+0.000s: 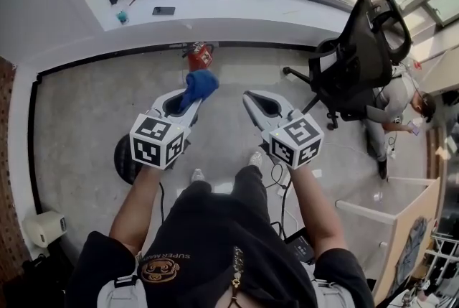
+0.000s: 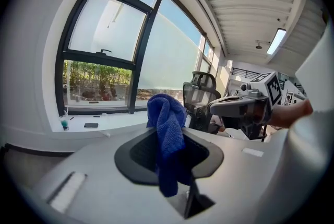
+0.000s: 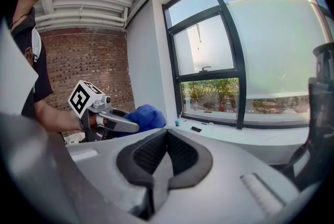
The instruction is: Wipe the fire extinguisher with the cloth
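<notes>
A red fire extinguisher (image 1: 201, 54) lies on the floor at the foot of the window wall, straight ahead of both grippers. My left gripper (image 1: 189, 101) is shut on a blue cloth (image 1: 199, 85), which bunches out past its tips. In the left gripper view the cloth (image 2: 167, 131) hangs between the dark pads. My right gripper (image 1: 249, 96) is beside it, shut with nothing in it. Its pads meet in the right gripper view (image 3: 166, 137). Both grippers are held well above the floor, short of the extinguisher. The extinguisher does not show in either gripper view.
A black office chair (image 1: 358, 59) stands at the right, with a person (image 1: 403, 109) crouched behind it. A phone (image 1: 163, 11) lies on the white window sill (image 1: 215, 12). A black round thing (image 1: 123, 157) and cables (image 1: 281, 192) are on the floor near my feet.
</notes>
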`<state>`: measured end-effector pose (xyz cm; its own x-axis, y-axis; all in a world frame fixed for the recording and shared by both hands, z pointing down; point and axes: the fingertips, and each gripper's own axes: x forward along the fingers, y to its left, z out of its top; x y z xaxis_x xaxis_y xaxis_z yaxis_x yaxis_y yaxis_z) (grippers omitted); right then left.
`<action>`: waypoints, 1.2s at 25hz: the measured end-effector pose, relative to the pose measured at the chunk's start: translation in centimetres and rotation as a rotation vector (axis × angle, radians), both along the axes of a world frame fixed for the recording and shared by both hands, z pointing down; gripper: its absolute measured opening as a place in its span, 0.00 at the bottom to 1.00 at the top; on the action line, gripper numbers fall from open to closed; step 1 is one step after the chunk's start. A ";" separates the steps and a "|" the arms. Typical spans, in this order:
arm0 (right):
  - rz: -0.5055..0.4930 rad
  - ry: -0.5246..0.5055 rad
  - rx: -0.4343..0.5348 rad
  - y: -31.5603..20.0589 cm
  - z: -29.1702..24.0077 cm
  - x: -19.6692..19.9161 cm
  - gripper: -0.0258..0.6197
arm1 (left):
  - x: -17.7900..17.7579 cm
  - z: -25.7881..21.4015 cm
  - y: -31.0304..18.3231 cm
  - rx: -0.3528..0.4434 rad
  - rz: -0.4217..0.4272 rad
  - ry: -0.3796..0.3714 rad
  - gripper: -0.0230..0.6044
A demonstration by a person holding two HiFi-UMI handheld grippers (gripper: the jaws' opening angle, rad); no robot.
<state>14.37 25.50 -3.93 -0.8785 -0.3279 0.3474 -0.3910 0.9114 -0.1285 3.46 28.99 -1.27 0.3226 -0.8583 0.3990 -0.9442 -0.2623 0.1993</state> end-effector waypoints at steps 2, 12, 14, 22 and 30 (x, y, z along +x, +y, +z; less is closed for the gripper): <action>-0.009 -0.001 -0.009 -1.8 0.6 0.3 0.04 | 0.5 0.6 -1.6 -0.009 -0.012 0.000 0.19; -0.144 -0.041 -0.052 -13.3 3.0 1.9 0.04 | 3.4 2.4 -10.5 -0.070 -0.160 -0.051 0.19; -0.183 -0.041 -0.056 -15.3 3.6 2.2 0.04 | 4.0 2.8 -11.9 -0.083 -0.202 -0.060 0.19; -0.234 -0.032 -0.128 -21.5 6.1 1.9 0.04 | 4.7 3.1 -16.2 -0.098 -0.267 -0.068 0.19; -0.222 0.048 -0.147 -23.9 11.2 -2.3 0.04 | -1.0 12.1 -18.4 -0.232 -0.286 -0.066 0.19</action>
<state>12.09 1.60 7.28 -0.9046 -0.0717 0.4202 -0.1924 0.9484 -0.2522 2.47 10.57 10.85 0.0496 -0.7943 0.6056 -0.9856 0.0591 0.1584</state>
